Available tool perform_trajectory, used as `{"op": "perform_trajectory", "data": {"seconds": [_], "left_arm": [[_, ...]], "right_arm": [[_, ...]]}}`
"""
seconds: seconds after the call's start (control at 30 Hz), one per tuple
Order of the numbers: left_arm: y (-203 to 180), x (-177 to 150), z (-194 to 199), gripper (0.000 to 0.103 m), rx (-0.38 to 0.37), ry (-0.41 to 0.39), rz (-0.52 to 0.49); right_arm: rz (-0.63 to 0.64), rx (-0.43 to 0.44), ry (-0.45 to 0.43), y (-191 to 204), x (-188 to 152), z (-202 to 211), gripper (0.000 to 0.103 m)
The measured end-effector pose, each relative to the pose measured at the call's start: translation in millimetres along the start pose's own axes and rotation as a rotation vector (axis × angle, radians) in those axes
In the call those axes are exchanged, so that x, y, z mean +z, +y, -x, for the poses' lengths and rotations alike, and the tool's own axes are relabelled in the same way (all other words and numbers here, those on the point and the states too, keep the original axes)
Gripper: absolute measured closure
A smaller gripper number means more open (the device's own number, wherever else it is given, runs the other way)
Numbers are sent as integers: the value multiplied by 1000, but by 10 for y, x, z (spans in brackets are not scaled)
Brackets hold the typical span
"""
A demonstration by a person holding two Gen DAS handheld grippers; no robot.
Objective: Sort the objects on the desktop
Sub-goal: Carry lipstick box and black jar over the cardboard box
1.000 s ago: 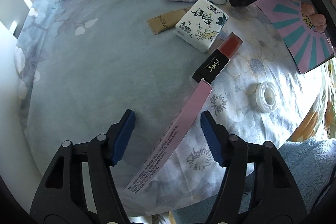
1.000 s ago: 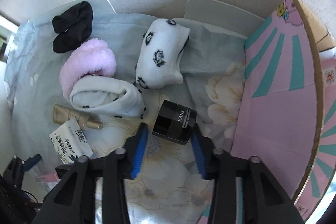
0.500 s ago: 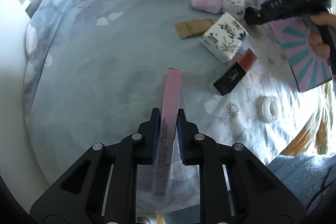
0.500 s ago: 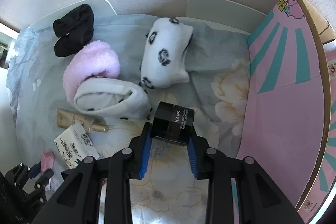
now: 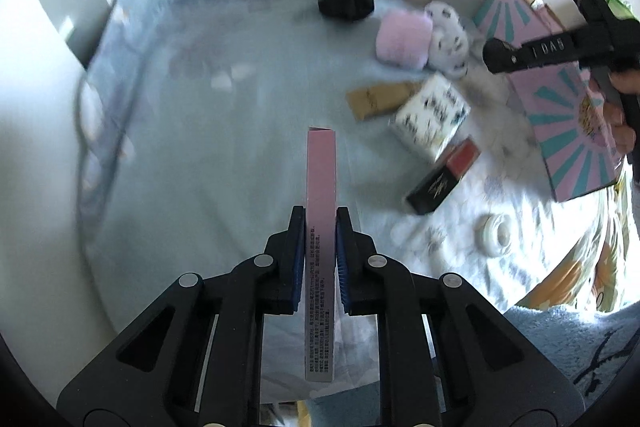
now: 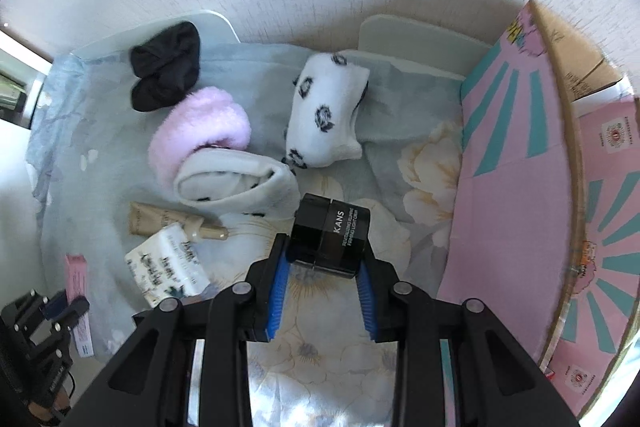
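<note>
left gripper (image 5: 320, 247): clamped on long slim pink cardboard box (image 5: 321, 187), lifted above blue floral cloth (image 5: 200, 147) | box: light, crushable, grip mid-length | right gripper (image 6: 323, 267): closed on 1 black squat jar (image 6: 330, 235), near-centre | jar: rigid, heavier, slick, grip sidewalls

Left gripper (image 5: 320, 227), black frame with blue-padded fingers: pointing steeply down, jaws clamped on the flat sides of a long, slim pink carton (image 5: 321, 211).

Right gripper (image 6: 324, 255), same build: pointing steeply down, jaws pressed on either side of a black jar with white lettering (image 6: 330, 237); a person's hand (image 5: 618, 115) grips its handle.
</note>
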State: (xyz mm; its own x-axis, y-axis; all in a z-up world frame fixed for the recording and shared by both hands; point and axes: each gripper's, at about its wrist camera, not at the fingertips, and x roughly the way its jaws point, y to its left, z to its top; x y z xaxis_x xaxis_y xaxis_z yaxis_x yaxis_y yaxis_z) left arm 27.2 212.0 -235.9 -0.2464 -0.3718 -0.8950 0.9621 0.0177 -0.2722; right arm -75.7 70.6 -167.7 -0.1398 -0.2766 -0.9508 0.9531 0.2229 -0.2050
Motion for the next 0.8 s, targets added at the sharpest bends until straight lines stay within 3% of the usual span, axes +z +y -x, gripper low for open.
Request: {"op": "perform_trajectory", "data": {"seconds": [0.13,0.37,0.57,0.8], "left_arm": [[-28,298,207,90,24,-12,-16],[-252,859,588,91,15,-83,-56],[-535,1346,755,90,-65,-136,-52],[-1388,1922,760,90,-112,-170,-147]], "right_arm": [[79,16,-43,1,-33,332,74],[78,24,-116,-259,-24,890,74],[27,26,-184,-460,-20,1173,74],[-57,11,-233,-974,-263,1486,74]]}}
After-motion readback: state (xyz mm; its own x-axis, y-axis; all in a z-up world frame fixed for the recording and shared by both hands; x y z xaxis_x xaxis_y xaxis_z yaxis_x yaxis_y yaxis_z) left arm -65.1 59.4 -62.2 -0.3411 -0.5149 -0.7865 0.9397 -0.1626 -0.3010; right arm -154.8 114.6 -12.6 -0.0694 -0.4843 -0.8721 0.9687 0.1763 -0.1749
